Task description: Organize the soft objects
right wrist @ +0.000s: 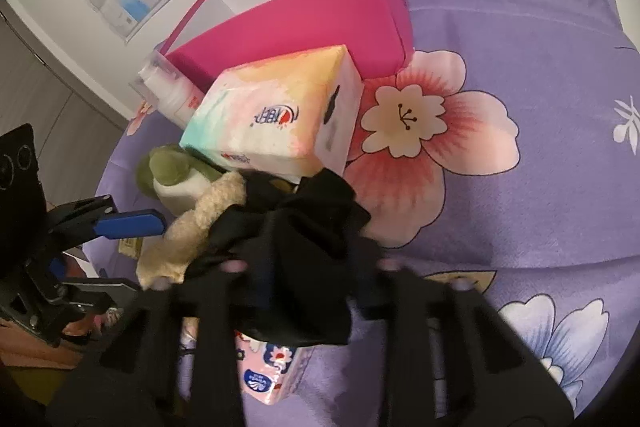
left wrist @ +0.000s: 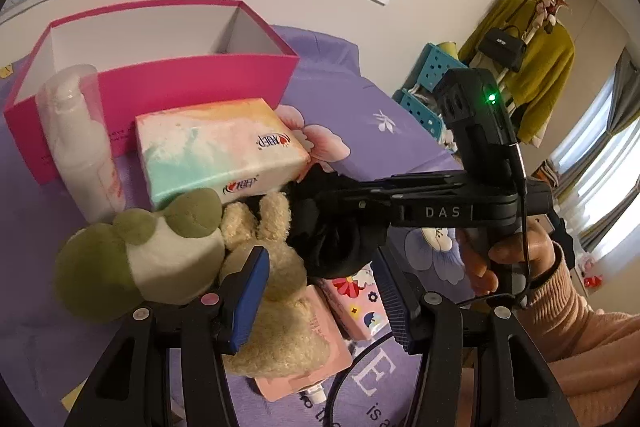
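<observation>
My left gripper (left wrist: 320,291) is open, its blue pads either side of a beige plush rabbit (left wrist: 276,291) that lies on the purple bedspread. A green-and-white plush frog (left wrist: 136,259) sits left of the rabbit. My right gripper (right wrist: 304,267) is shut on a black cloth (right wrist: 304,239), held above the pile; it also shows in the left wrist view (left wrist: 332,239). A pink open box (left wrist: 152,75) with a white inside stands behind, empty as far as I see. The rabbit (right wrist: 192,227) and frog (right wrist: 172,171) also show in the right wrist view.
A pastel tissue pack (left wrist: 216,151) lies in front of the box, a white lotion bottle (left wrist: 80,143) to its left. Small pink tissue packs (left wrist: 352,299) lie under the toys. Teal crates (left wrist: 424,99) and a clothes rack (left wrist: 528,67) stand at the right.
</observation>
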`<state>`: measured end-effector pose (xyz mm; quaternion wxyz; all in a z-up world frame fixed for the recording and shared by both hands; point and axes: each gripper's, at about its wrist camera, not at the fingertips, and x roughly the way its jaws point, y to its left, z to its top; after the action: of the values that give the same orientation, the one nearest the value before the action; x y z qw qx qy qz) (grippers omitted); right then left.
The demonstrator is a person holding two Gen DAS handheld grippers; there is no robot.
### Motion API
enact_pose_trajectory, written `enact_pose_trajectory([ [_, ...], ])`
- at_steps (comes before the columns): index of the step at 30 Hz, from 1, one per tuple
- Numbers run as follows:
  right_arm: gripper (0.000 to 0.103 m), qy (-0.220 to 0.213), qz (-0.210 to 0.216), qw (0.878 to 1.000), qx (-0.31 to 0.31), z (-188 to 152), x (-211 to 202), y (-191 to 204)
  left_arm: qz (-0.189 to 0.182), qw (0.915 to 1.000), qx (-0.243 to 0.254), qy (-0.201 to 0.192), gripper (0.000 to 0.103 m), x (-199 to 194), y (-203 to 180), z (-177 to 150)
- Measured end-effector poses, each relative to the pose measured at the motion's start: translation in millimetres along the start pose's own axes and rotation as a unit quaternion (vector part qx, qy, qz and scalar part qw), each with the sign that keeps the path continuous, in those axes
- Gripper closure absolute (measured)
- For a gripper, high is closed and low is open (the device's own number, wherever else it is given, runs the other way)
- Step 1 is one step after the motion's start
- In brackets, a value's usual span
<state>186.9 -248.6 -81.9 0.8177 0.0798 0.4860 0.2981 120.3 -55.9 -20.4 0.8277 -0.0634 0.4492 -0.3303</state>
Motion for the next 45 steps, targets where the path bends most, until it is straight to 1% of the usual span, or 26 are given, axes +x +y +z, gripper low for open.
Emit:
enact_pose_trajectory([
  [1, 0.079, 0.001, -0.001, 1.0, -0.001, -0.6, -0.3, -0.2, -0.001, 1.0, 0.001, 0.001, 0.048, 1.0, -0.3, 0.0],
  [2, 0.084, -0.002, -0.003, 1.0, 0.0, -1.4, -1.2, -0.9, -0.002, 1.0, 0.001, 0.002, 0.048, 1.3, -0.2, 0.0],
  [4, 0.086, -0.006, -0.003, 1.0, -0.003, -3.7, -4.2, -1.0, -0.004, 1.0, 0.002, 0.002, 0.048, 2.2, -1.1, 0.3],
  [6, 0.086, -0.016, 0.004, 1.0, 0.002, -4.3, -8.6, -2.3, -0.012, 0.9999, 0.0, 0.003, 0.048, 2.5, -0.5, 1.0],
  [10, 0.087, -0.044, 0.015, 0.999, 0.005, -6.4, -29.0, -1.6, -0.016, 0.9999, 0.001, 0.005, 0.048, 3.7, -1.5, 1.9],
  [16, 0.087, -0.083, 0.025, 0.996, -0.009, -4.5, -61.0, 12.4, -0.04, 0.9992, -0.004, 0.009, 0.048, 4.7, -3.0, 5.6],
  [18, 0.087, -0.098, 0.034, 0.995, -0.015, -2.7, -72.5, 18.2, -0.059, 0.9982, -0.009, 0.013, 0.047, 5.7, -3.1, 8.1],
  [21, 0.087, -0.12, 0.047, 0.991, -0.031, 1.1, -88.5, 29.0, -0.118, 0.9925, -0.028, 0.017, 0.045, 8.0, -2.1, 15.3],
  [22, 0.087, -0.127, 0.051, 0.99, -0.037, 2.4, -93.3, 32.5, -0.129, 0.9911, -0.032, 0.015, 0.045, 8.2, -2.2, 18.7],
  [25, 0.087, -0.143, 0.066, 0.986, -0.052, 8.0, -102.2, 43.7, -0.14, 0.9897, -0.03, 0.002, 0.045, 5.3, -4.0, 27.9],
  [26, 0.087, -0.146, 0.069, 0.985, -0.056, 9.6, -103.6, 46.1, -0.14, 0.9898, -0.028, -0.003, 0.045, 3.1, -5.0, 30.7],
  [30, 0.087, -0.155, 0.083, 0.982, -0.066, 19.4, -105.1, 54.2, -0.116, 0.9924, -0.016, -0.037, 0.047, -9.8, -7.7, 48.2],
  [34, 0.087, -0.164, 0.088, 0.98, -0.067, 35.2, -104.5, 53.5, -0.082, 0.9953, -0.012, -0.051, 0.061, -12.8, -4.8, 67.0],
  [37, 0.087, -0.172, 0.088, 0.979, -0.069, 51.8, -104.2, 53.1, -0.056, 0.9965, -0.004, -0.062, 0.065, -16.1, -3.5, 80.5],
  [41, 0.087, -0.182, 0.088, 0.977, -0.07, 73.1, -102.3, 53.2, -0.021, 0.997, 0.003, -0.074, 0.067, -17.9, 2.2, 100.8],
  [45, 0.087, -0.186, 0.092, 0.976, -0.071, 96.6, -96.9, 50.4, 0.011, 0.997, -0.001, -0.076, 0.068, -15.3, 13.6, 118.3],
])
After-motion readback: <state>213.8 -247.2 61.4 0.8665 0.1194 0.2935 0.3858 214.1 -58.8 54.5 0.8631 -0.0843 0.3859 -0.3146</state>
